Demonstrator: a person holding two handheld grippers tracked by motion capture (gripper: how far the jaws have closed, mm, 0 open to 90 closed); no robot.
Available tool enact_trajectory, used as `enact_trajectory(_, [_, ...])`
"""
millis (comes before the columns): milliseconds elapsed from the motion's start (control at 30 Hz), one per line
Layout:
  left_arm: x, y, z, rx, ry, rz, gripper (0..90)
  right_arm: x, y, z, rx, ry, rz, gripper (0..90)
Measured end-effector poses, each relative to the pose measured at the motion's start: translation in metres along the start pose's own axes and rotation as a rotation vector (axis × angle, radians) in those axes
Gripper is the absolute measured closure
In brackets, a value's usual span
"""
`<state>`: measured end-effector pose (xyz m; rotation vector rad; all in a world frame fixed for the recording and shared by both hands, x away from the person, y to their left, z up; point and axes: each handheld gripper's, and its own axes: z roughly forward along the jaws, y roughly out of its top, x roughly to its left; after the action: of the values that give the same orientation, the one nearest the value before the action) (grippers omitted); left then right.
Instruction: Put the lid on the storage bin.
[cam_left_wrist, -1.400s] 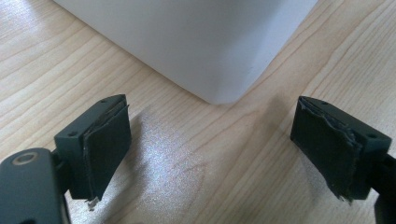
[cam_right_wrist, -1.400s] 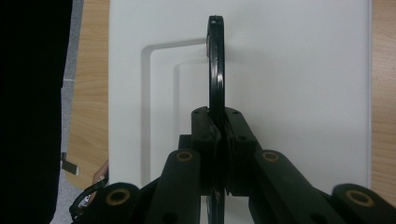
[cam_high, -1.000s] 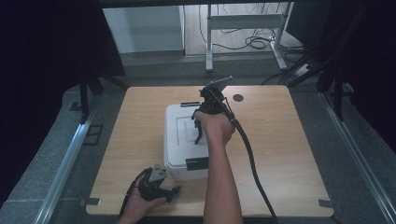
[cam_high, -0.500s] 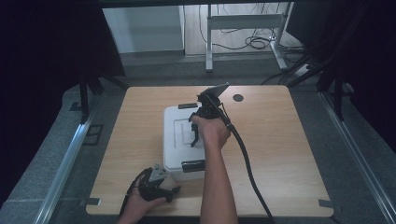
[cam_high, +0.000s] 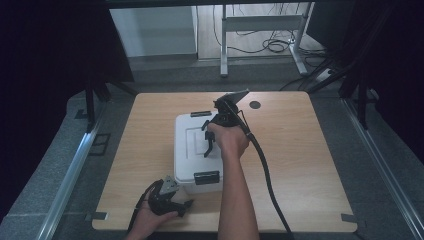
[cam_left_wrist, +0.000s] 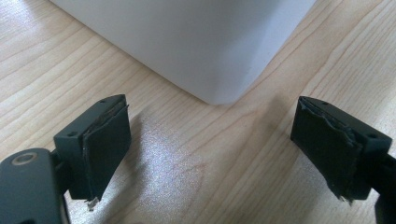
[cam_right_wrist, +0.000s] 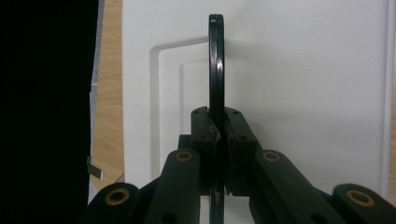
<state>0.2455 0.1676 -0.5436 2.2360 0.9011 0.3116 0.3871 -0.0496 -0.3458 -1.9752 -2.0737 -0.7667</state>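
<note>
A white box with a black latch at front and back stands mid-table. Its thin black lid handle stands upright off the lid. My right gripper is shut on that handle, pads pinching it from both sides; in the high view this gripper is above the lid. My left gripper lies low by the box's near left corner. Its jaws are open wide around bare table, with the box corner just beyond the left gripper.
The wooden table has free room right and left of the box. A dark round grommet sits near the far edge. The right gripper's cable trails back over the table's right half. Metal rails and dark curtains flank the table.
The right hand has shifted slightly toward the near side over the lid, still gripping the handle. The left hand has stayed put.
</note>
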Motion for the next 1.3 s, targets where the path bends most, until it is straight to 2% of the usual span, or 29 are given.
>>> enact_trajectory(167, [0.000,0.000,0.000,0.000,0.001,-0.001,12.0,0.005,0.004,-0.005,-0.019,-0.007,-0.002,85.2])
enact_trajectory(400, [0.000,0.000,0.000,0.000,-0.001,0.003,12.0,-0.002,0.003,0.008,-0.014,-0.020,0.007,85.2])
enact_trajectory(800, [0.000,0.000,0.000,0.000,-0.001,0.003,12.0,-0.010,0.001,0.014,-0.025,0.012,-0.003,83.1])
enact_trajectory(933, [0.000,0.000,0.000,0.000,-0.001,0.003,11.9,-0.009,0.001,0.019,-0.019,0.015,-0.031,79.6])
enact_trajectory(1067, [0.000,0.000,0.000,0.000,-0.001,0.003,11.9,-0.010,0.001,0.015,-0.028,0.015,-0.046,76.1])
enact_trajectory(1167, [0.000,0.000,0.000,0.000,-0.001,0.003,11.9,-0.013,0.002,0.010,-0.026,0.020,-0.055,69.3])
enact_trajectory(1300, [0.000,0.000,0.000,0.000,-0.001,0.004,11.9,-0.017,0.002,0.004,-0.054,0.014,-0.060,62.0])
